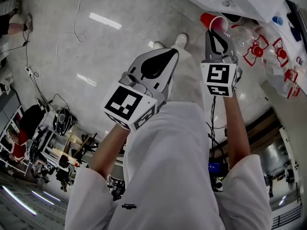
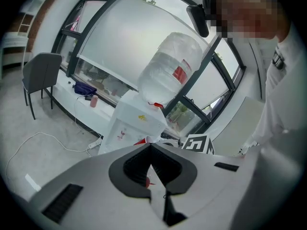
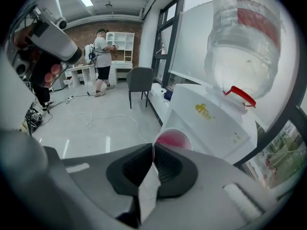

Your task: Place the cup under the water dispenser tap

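Here, the pale glossy floor (image 1: 96,47) fills most of the head view, with a thin white cable (image 1: 76,18) looping across it. Next in size, the water dispenser (image 3: 211,119) shows as a white box in the right gripper view, carrying 1 clear upturned bottle (image 3: 244,37) with a red label and a red handle at its neck. The left gripper view shows the same dispenser in front of tall windows, with a grey chair (image 2: 41,73) standing well off to its side. The person wears white sleeves and holds both grippers out ahead. The left gripper (image 2: 151,147) has its 2 jaws pressed tip to tip with nothing between them, and it hangs beside and a little short of the right one. The right gripper (image 3: 153,147) has its jaws pinched together on the near rim of the red cup (image 3: 171,139). The cup is lifted off any surface, its mouth turned back toward that gripper's camera, and it sits just in front of the dispenser's white body, below the bottle. No view shows a tap clearly, so I cannot tell whether the cup is under it.
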Motion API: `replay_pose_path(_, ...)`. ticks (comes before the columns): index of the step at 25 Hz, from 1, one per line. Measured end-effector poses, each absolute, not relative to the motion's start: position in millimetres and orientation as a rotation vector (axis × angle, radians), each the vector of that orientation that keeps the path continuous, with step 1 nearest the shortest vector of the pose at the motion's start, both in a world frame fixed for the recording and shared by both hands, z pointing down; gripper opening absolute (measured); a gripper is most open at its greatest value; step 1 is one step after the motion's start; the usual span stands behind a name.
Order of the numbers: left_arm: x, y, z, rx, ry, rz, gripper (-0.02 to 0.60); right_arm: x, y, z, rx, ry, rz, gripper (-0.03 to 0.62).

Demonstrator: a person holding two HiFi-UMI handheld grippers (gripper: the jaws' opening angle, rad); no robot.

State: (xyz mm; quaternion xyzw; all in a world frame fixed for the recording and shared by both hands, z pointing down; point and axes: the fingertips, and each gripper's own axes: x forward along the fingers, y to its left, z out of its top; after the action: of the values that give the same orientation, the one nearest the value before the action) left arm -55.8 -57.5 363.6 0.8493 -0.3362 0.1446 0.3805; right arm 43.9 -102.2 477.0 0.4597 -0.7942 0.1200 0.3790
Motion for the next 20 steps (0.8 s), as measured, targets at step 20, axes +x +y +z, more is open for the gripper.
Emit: replay_pose_path(20,-62.1,-81.2,433.6,2.11,-0.881,0.434,0.0,55.1,-138.6,573.2,1.16,-1.962,0.268,0.025)
